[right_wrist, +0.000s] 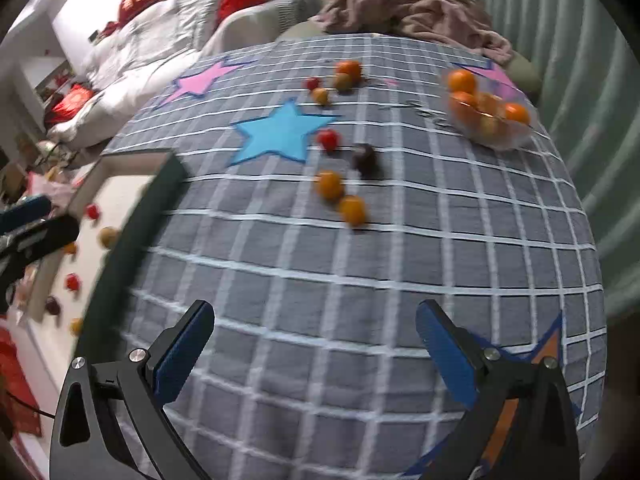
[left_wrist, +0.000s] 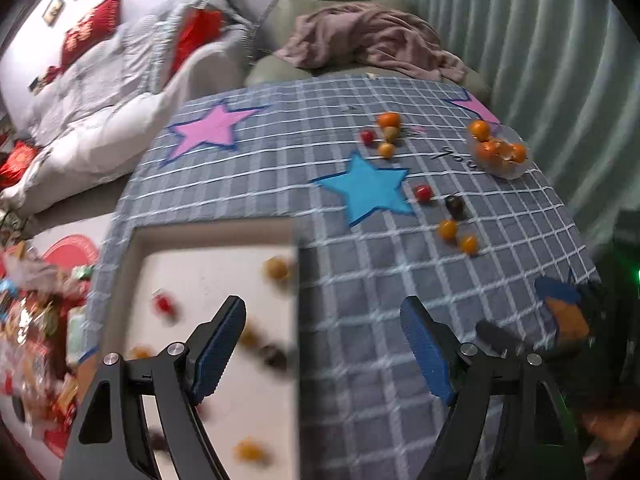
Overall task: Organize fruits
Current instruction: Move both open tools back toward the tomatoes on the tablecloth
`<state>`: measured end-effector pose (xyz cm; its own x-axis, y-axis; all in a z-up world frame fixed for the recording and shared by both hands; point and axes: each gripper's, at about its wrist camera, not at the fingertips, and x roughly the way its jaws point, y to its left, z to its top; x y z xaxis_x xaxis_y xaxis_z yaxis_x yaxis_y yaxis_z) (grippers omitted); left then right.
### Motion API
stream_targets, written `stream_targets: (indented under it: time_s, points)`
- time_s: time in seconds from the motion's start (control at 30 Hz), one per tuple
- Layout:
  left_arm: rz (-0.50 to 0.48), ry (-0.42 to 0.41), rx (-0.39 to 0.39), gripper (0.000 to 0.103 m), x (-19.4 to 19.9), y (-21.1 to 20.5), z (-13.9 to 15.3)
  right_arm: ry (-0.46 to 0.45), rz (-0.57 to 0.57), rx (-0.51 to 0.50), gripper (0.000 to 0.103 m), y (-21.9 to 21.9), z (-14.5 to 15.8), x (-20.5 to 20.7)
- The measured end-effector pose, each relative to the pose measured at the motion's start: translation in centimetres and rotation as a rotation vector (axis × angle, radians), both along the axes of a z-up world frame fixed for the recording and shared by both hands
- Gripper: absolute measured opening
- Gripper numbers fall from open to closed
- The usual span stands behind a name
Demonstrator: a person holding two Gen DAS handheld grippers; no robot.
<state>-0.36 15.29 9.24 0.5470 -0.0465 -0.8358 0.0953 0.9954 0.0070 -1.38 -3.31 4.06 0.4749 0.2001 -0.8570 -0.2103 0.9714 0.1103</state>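
Blue-padded left gripper (left_wrist: 322,350): jaws stood spread with nothing between them, hanging over the edge where the white tray (left_wrist: 208,280) met the checked cloth.
Right gripper (right_wrist: 314,350): jaws stood spread wide and empty above bare cloth, well short of any fruit.
White tray: lay at the near left; several small fruits, red, orange and dark, already sat in it, blurred.
Checked tablecloth (right_wrist: 360,280): soft fabric, so round fruit would likely roll little on it but could dimple it under a push.
Near cluster: two small oranges (right_wrist: 352,209) just beside each other, a dark plum-like fruit (right_wrist: 365,160) and a red cherry tomato (right_wrist: 328,139) behind them, beside the blue star.
Handling: these looked light, smooth and round; the tomato and dark fruit probably bruised easily. A gentle pinch across the widest middle, coming from above, seemed safest.
Far cluster (right_wrist: 344,76): four more small fruits lay close together.
Clear bowl (right_wrist: 516,136): far right, holding larger oranges; likely firmer, needing wider jaws.
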Motion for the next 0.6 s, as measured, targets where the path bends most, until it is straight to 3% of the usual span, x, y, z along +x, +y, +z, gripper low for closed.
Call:
stream_targets:
  time_s: [0.27,0.6]
  points:
    - [-0.038,0.055,0.001,0.081,8.3,-5.4,-4.2,-0.062,-0.005,0.006,0.099,-1.8,-1.0,2.2]
    - [-0.074,0.039,-0.007,0.081,13.4,-7.9,-7.2,-0.096,0.048,-0.005,0.084,-0.5,-2.1,4.5]
